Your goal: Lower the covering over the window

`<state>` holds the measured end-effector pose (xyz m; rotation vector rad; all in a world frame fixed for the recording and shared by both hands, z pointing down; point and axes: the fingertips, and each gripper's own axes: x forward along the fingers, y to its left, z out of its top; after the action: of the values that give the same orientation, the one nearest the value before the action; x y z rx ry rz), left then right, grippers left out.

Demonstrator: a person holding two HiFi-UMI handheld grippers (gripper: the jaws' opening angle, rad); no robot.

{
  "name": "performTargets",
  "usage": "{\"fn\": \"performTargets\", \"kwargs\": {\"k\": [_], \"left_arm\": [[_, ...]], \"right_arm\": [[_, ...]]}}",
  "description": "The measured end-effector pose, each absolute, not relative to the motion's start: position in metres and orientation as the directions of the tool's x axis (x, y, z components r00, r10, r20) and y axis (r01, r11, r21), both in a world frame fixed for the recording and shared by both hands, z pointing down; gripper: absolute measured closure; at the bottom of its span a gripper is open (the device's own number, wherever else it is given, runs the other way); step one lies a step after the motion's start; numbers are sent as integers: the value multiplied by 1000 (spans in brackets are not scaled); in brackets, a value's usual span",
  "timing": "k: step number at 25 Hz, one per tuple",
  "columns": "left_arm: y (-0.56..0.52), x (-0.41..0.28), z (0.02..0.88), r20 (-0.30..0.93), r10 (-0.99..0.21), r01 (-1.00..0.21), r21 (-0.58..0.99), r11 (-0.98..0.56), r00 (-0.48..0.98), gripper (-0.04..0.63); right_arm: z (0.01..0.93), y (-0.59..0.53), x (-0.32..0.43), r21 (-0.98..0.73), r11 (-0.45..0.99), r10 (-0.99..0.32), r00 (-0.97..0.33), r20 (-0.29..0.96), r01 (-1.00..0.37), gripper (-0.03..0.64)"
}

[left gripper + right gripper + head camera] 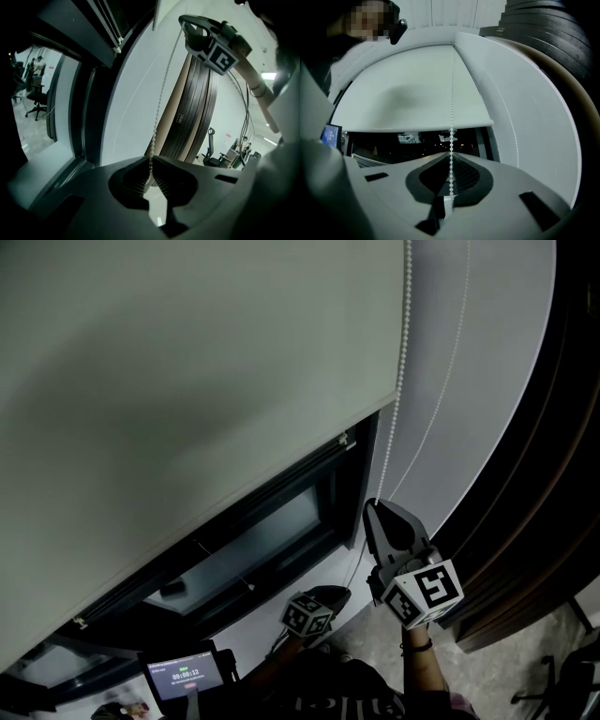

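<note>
A pale grey-green roller blind (187,381) covers the upper part of the dark window (267,535); its bottom bar runs aslant above the glass. A white bead chain (401,362) hangs at the blind's right edge, with a second strand (450,371) further right. My right gripper (375,505) points upward and is shut on the bead chain (452,112), which runs straight between its pads (451,153). Lower down, my left gripper (345,593) is shut on the same chain (161,98), pinched at the tips (151,159). The right gripper (182,19) shows above it in the left gripper view.
A dark, ribbed curved frame (562,474) borders the white wall on the right. A small lit screen (183,674) sits at the lower left. Office chairs (35,96) show through the glass, and another chair (211,150) stands in the room behind.
</note>
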<state>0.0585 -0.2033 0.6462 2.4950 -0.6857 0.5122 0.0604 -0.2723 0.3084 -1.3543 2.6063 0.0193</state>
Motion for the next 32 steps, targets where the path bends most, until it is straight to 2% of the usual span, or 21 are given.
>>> {"fn": "performTargets", "kwargs": {"k": [2,6,10,12,14,18,26,32], "left_arm": [[-213,57,632,424,-393,-553,375,-744,816,589],[-239,51,582,302,-481,-564,340,-752,823,589],[-249,57,520,157,-519,-542,280,-792,840,589],[-250,66,491,97,-505,-512,244,-823,858,561],[-250,76,462,36,-473,-469,212,-858,881,535],[-246,90,405,-94,-401,-380,181,-907,911,529],[-248,90,339,-180,-362,-360,45,-932,915,529],[-244,81,288,-249,-376,-391,-10,-921,893,531]], "right_arm": [[342,-279,63,-99,567,-823,-559,-100,-818,595],[468,-282,67,-192,512,-821,-543,175,-837,595],[594,-263,72,-291,446,-741,-532,409,-846,595],[631,-251,72,-304,430,-703,-527,478,-850,595],[647,-244,71,-305,428,-685,-526,505,-851,595],[644,-241,64,-324,433,-672,-541,506,-841,595],[637,-228,46,-319,452,-673,-553,491,-833,595],[638,-223,45,-342,458,-658,-572,490,-820,595]]}}
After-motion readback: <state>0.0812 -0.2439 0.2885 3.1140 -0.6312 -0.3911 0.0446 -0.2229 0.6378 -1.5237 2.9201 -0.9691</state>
